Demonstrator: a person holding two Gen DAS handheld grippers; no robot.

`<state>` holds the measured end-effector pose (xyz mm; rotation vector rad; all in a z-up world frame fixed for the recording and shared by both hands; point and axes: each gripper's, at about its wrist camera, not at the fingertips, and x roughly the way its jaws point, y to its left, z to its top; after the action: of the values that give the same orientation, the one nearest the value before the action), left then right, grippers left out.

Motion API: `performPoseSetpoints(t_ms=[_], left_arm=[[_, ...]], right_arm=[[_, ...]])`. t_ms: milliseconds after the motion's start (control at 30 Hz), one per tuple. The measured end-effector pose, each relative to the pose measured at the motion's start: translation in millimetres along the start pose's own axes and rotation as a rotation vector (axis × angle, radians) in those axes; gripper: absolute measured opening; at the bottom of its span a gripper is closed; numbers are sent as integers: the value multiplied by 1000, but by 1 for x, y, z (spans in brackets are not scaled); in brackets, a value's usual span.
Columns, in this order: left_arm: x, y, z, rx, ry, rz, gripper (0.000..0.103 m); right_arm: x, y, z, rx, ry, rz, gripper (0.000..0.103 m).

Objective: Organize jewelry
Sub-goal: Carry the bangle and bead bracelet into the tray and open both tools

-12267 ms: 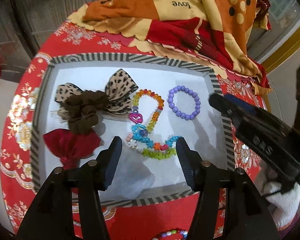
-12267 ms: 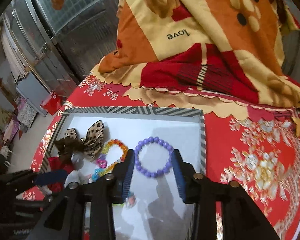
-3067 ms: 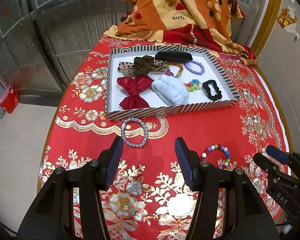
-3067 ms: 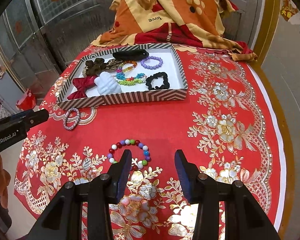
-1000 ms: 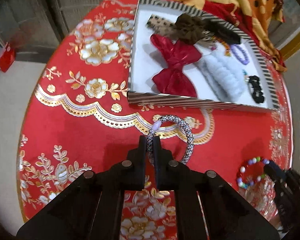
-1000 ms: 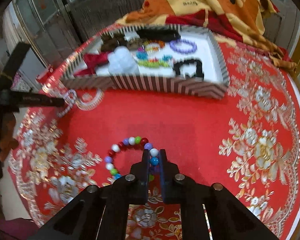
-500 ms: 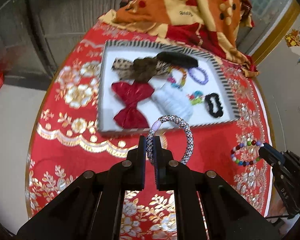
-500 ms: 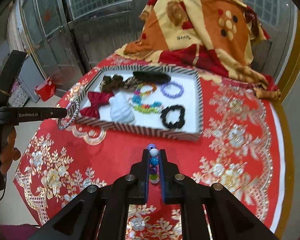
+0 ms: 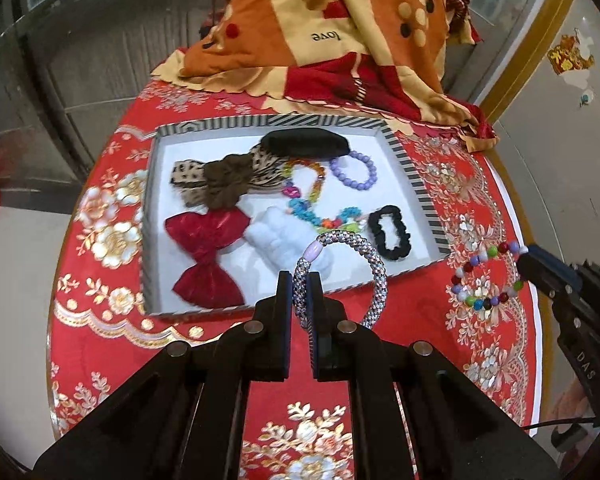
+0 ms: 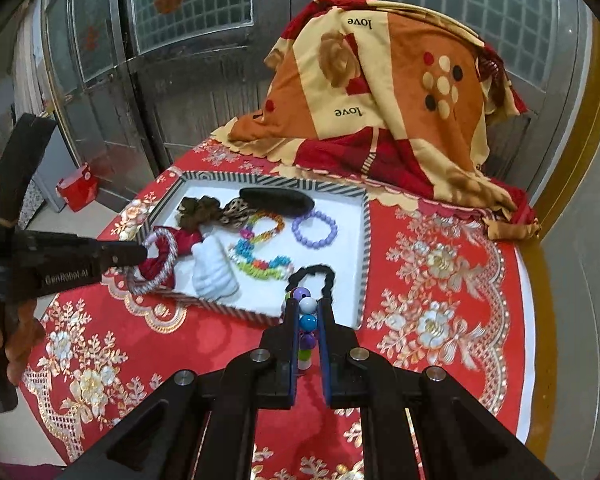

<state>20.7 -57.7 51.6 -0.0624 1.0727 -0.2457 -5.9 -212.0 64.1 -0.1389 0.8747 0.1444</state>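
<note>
My left gripper (image 9: 300,280) is shut on a silver braided bracelet (image 9: 374,264) with a lilac bead, held in the air just before the near edge of the striped tray (image 9: 416,184). The same bracelet (image 10: 164,268) shows in the right wrist view at the left gripper's tip (image 10: 140,252). My right gripper (image 10: 308,312) is shut on a multicoloured bead bracelet (image 10: 306,320), seen edge-on, above the cloth near the tray's (image 10: 366,232) front right corner. That bead bracelet (image 9: 484,280) hangs from the right gripper (image 9: 524,258) in the left wrist view.
The tray holds a red bow (image 9: 206,248), a leopard bow with brown scrunchie (image 9: 224,180), a white scrunchie (image 9: 276,240), a black scrunchie (image 9: 390,234), a purple bracelet (image 9: 354,170), coloured bead strings (image 9: 312,200) and a black clip (image 9: 304,144). A folded blanket (image 9: 340,40) lies behind on the red tablecloth (image 9: 100,320).
Both grippers have moved closer to the tray with their bracelets held up in the air. The tray looks larger and nearer in both views.
</note>
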Motion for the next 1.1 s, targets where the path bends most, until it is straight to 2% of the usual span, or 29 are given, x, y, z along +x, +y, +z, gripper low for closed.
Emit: performPoseSetpoints(t_ms=[133,333,567,800,933,1100], left_arm=[[11,-14,10,19,7,-3,5],[35,-31,26,-5,45,-40,5],[79,-42,38,-48,116,-56,5],[113,-34,32,-78,175,-6,5],[119,-30,32,-88,179,17,5],[119,-33,35,-80,160,40,5]], right_arm=[[5,-7,13,-13,-5,-8,8],[21,-22,37,-22,-7,-7,8],[58,-30,63,-25,17,36,8],[112,-19,79,-31,63,131,8],[148,-23,78,1,110,168,8],[190,-44,65,75,195,173,8]])
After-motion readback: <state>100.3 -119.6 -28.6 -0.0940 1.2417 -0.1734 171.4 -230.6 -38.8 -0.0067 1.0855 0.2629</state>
